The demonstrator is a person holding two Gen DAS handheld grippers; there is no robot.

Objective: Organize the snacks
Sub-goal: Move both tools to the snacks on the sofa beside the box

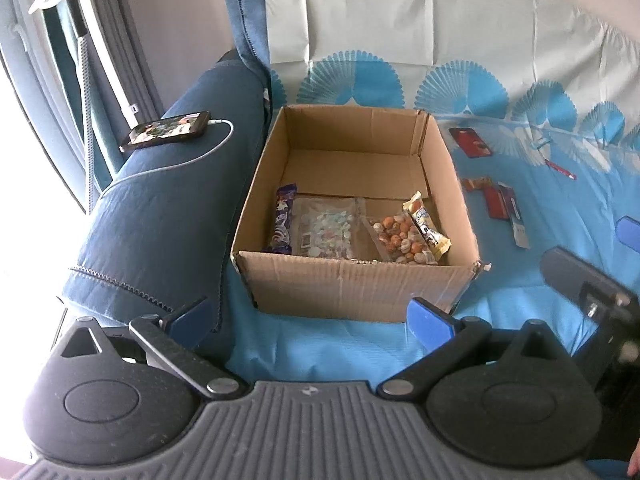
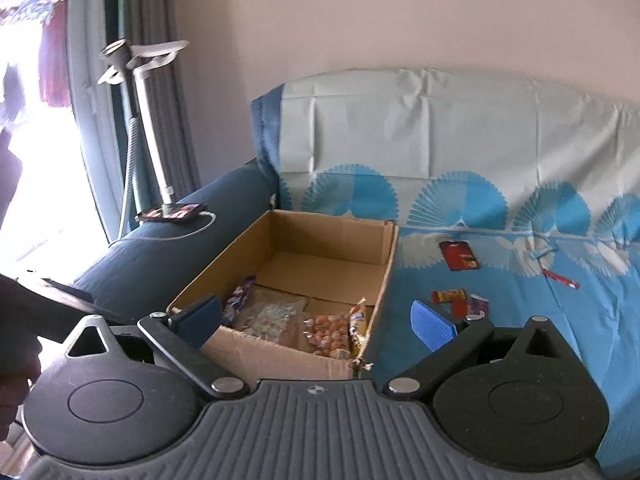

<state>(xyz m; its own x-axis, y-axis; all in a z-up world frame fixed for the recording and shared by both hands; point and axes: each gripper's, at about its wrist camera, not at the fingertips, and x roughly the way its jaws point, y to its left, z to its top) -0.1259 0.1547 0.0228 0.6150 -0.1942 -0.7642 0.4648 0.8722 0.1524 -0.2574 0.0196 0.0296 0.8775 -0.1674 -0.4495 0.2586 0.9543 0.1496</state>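
Hovering short of the cardboard box [image 1: 352,216], both tools are empty: the left gripper [image 1: 310,322] has its blue pads spread wide with only the box's near wall between them in view, and the right gripper [image 2: 316,318] is likewise spread wide, pinching nothing. Four snacks already lie side by side along the box's near wall: a purple wrapped bar [image 1: 283,220], a clear bag of pale candies [image 1: 328,232], a bag of orange-brown balls [image 1: 402,238] and a yellow-white packet [image 1: 428,226]; the far half of the box floor is bare. What remains loose sits on the blue patterned sofa cover [image 2: 520,320], off the box's right wall: a cluster of small red and orange packets [image 2: 460,300], a flat red packet [image 2: 459,255] farther back, and a thin red stick [image 2: 560,279]. From the right gripper the cluster lies at about one o'clock, close beyond its right pad; from the left gripper it lies at about two o'clock, across the box's corner. The right hand is therefore the nearer one, in my judgement. The orange tube in that cluster has its long axis running roughly nine to three in the right wrist view, so spread fingers coming straight ahead would meet it across its narrow width. A phone [image 1: 168,132] on a charging cable rests on the sofa arm, at ten o'clock.
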